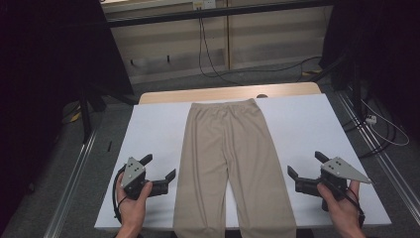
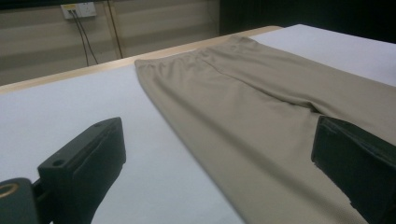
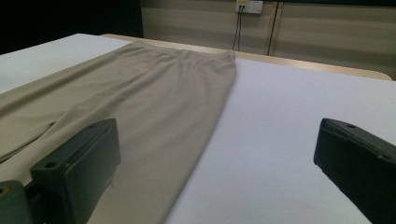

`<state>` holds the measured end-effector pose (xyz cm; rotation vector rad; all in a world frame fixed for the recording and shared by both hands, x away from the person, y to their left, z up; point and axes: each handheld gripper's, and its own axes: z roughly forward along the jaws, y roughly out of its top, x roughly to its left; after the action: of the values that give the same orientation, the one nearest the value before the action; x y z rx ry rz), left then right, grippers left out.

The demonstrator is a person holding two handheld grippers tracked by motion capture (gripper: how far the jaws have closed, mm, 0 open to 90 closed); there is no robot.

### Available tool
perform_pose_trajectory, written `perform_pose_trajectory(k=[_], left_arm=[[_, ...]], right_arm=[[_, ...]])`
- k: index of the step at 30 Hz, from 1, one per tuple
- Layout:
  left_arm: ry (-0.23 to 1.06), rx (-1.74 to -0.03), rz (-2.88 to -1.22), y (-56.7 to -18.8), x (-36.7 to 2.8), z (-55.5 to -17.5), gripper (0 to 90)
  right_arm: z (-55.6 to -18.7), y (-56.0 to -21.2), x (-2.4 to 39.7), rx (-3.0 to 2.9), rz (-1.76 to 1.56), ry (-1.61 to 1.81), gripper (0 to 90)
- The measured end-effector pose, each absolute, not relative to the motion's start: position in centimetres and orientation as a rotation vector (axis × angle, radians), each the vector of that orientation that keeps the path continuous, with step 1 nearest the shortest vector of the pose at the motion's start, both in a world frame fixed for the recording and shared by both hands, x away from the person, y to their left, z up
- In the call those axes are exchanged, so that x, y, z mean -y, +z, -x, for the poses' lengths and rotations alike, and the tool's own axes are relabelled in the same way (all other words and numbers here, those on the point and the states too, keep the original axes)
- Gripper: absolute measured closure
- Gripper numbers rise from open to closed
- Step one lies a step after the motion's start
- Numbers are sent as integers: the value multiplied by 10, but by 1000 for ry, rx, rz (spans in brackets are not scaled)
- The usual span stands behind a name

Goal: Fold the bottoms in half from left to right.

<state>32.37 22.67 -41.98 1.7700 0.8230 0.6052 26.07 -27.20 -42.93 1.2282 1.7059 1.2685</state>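
Two grippers, the left gripper [image 1: 159, 172] and right gripper [image 1: 305, 165], flank the flat-spread beige trousers [image 1: 229, 158] with jaws released (nothing held), apparently poised to seize each leg's outer edge.

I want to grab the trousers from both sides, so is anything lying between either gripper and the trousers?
Nothing visible is in the way. The beige trousers lie flat on the white table. The left gripper and right gripper sit open just beside the outer leg edges, with bare table surface between each one and the cloth.
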Motion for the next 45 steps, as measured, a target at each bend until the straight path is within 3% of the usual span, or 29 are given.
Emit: perform_pose_trajectory(k=[21, 33, 45], left_arm=[[520, -831, -1863, -426, -222, -328, 32], [441, -900, -1855, -430, -219, -344, 56], [437, -858, -1933, -424, -199, -369, 65]], right_arm=[[-260, -432, 236, -1862, -1152, 1303, 11], [-262, -437, 175, -2102, -1033, 1318, 45], [-266, -433, 102, -2374, -920, 1346, 86]])
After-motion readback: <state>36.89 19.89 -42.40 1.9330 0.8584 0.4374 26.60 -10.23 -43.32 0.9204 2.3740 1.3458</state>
